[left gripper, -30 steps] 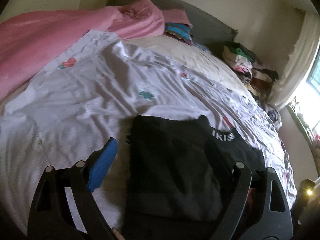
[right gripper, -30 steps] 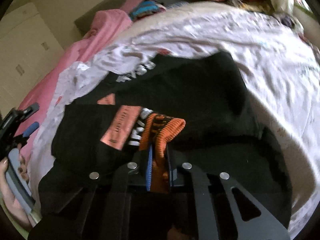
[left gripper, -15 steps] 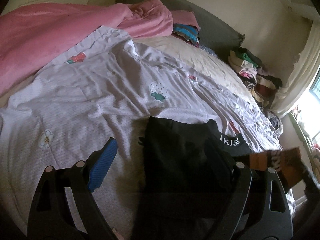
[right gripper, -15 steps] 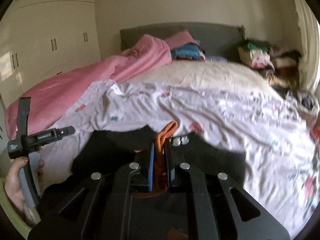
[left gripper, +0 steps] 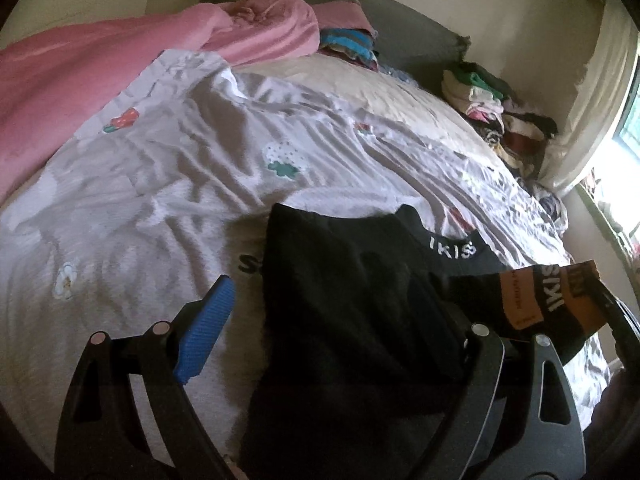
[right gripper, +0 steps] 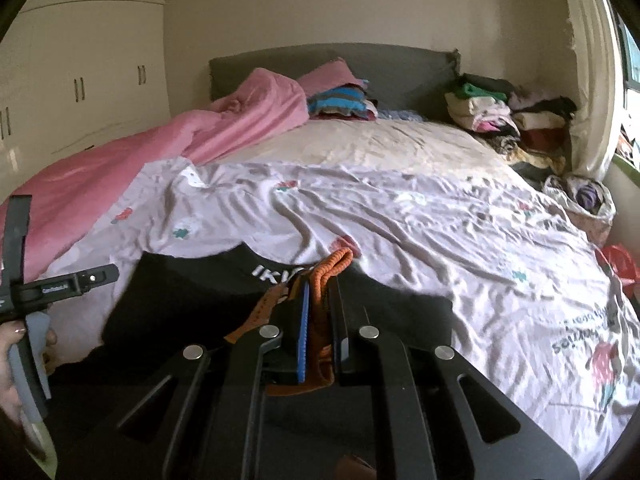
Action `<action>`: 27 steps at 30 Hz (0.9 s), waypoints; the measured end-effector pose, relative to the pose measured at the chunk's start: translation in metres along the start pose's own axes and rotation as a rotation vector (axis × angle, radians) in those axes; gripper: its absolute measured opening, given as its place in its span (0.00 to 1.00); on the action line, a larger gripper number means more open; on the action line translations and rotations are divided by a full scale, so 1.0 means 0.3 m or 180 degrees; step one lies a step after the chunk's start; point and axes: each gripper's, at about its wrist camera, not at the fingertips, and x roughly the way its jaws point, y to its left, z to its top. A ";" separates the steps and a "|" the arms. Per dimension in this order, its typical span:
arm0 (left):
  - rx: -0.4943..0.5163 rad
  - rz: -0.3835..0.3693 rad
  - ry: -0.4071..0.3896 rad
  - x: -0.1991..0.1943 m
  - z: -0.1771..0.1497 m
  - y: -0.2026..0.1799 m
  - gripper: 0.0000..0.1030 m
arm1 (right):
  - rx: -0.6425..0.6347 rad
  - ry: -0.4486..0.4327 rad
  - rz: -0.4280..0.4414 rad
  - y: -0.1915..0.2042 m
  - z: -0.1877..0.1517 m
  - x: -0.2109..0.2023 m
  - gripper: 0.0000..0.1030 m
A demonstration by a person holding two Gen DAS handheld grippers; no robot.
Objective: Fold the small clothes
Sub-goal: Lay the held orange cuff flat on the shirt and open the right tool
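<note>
Orange-cuffed black garment (right gripper: 320, 300) sits pinched in the right tool (right gripper: 320, 308).

Bedroom, as I saw it: cream walls (right gripper: 320, 4); white wardrobe (right gripper: 80, 80) far left; grey headboard (right gripper: 400, 68) against the far wall; bed under a flower-printed sheet (right gripper: 400, 216), pink duvet (right gripper: 120, 172) on its left; bright window (left gripper: 628, 120) and pale curtain (right gripper: 588, 60) right.

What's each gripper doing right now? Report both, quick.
Left gripper: open, holding nothing, above the black garment.
Right gripper: shut on the orange waistband.
</note>
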 end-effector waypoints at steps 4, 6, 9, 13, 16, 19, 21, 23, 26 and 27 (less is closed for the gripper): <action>0.0085 -0.0012 0.0086 0.024 -0.017 -0.026 0.78 | 0.0032 0.0076 -0.0060 -0.017 -0.033 0.017 0.07; 0.0147 0.0006 0.0107 0.032 -0.022 -0.042 0.78 | 0.0055 0.0106 -0.0077 -0.024 -0.044 0.025 0.06; 0.0209 -0.0006 0.0132 0.039 -0.028 -0.062 0.78 | 0.0087 0.0146 -0.0103 -0.032 -0.056 0.033 0.06; 0.0295 -0.0020 0.0180 0.051 -0.039 -0.085 0.78 | 0.0091 0.0179 -0.0119 -0.040 -0.069 0.040 0.06; 0.0316 -0.0049 0.0231 0.060 -0.048 -0.095 0.78 | 0.0119 0.0209 -0.0138 -0.046 -0.076 0.046 0.06; 0.0355 -0.0060 0.0282 0.072 -0.058 -0.108 0.78 | 0.0117 0.0273 -0.0138 -0.049 -0.087 0.060 0.06; 0.0409 -0.0047 0.0305 0.076 -0.064 -0.120 0.78 | 0.0122 0.0298 -0.0136 -0.049 -0.095 0.067 0.06; 0.0442 -0.0049 0.0309 0.077 -0.069 -0.132 0.78 | 0.0143 0.0326 -0.0158 -0.053 -0.103 0.072 0.08; 0.0476 -0.0046 0.0320 0.079 -0.073 -0.140 0.78 | 0.0192 0.0337 -0.0218 -0.061 -0.112 0.070 0.14; 0.0479 -0.0038 0.0320 0.080 -0.073 -0.141 0.78 | 0.0197 0.0342 -0.0219 -0.062 -0.114 0.070 0.14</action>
